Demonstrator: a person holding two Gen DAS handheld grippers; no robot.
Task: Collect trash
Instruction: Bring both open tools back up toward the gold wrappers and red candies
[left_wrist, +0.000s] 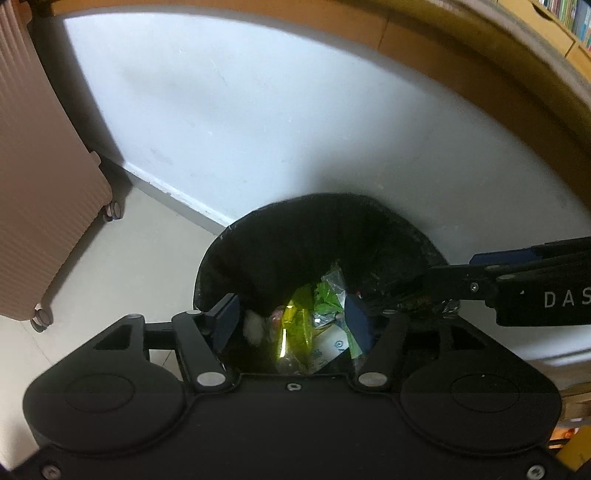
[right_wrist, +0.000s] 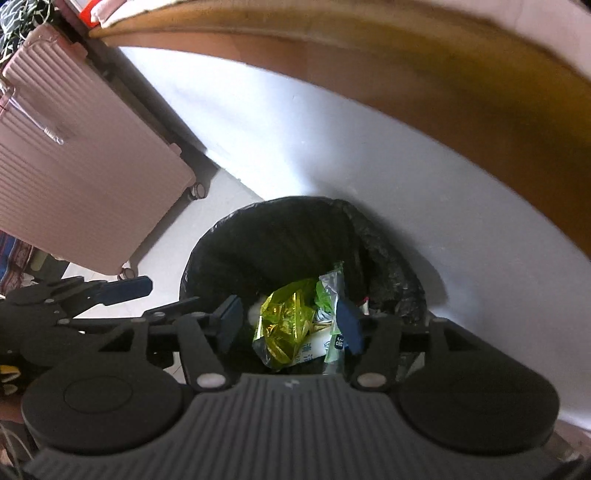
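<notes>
Two claws, the left claw (left_wrist: 291, 321) and the right claw (right_wrist: 290, 321), hang spread and empty over a black-lined bin (right_wrist: 221, 258) on the floor, where a yellow foil wrapper (right_wrist: 282, 325) and green packets (right_wrist: 327, 295) lie inside, beyond it a white wall (right_wrist: 295, 147) and a pink suitcase (right_wrist: 74, 166).

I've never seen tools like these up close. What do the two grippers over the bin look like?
Both are matte black. The left gripper has a smooth body with two round caps, silver pivot pins and dark blue pads. The right gripper looks the same, but its body is grey and ribbed. Seen from the left camera, its side carries white letters "DAS". No cables or sleeves show.
</notes>
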